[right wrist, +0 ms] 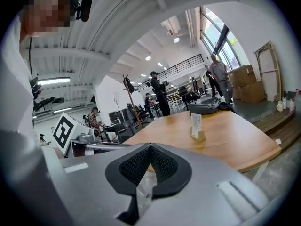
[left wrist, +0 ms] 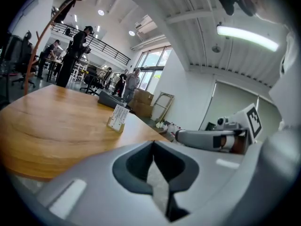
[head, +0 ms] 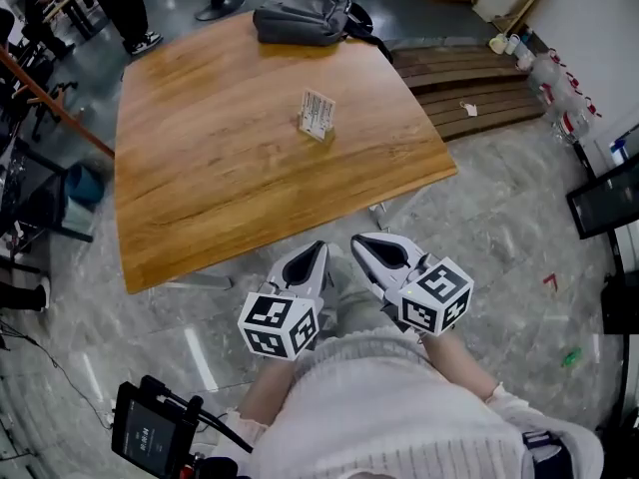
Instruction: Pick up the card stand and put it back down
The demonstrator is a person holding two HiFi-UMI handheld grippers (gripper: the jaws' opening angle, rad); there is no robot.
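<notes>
The card stand (head: 317,115), a small wooden base with a white card upright in it, stands near the middle of the wooden table (head: 200,198). It shows small and far off in the left gripper view (left wrist: 118,117) and the right gripper view (right wrist: 196,126). My left gripper (head: 318,252) and right gripper (head: 361,241) hang side by side in front of my body, short of the table's near edge. Both have their jaws shut with nothing between them. In each gripper view the tips (left wrist: 152,144) (right wrist: 149,146) meet.
A dark backpack (head: 305,14) lies at the table's far edge. Wooden steps (head: 469,83) with bottles beside them lie to the right. Several people stand at the far end of the room (left wrist: 75,51). A handheld device (head: 155,432) sits near my left side over the marble floor.
</notes>
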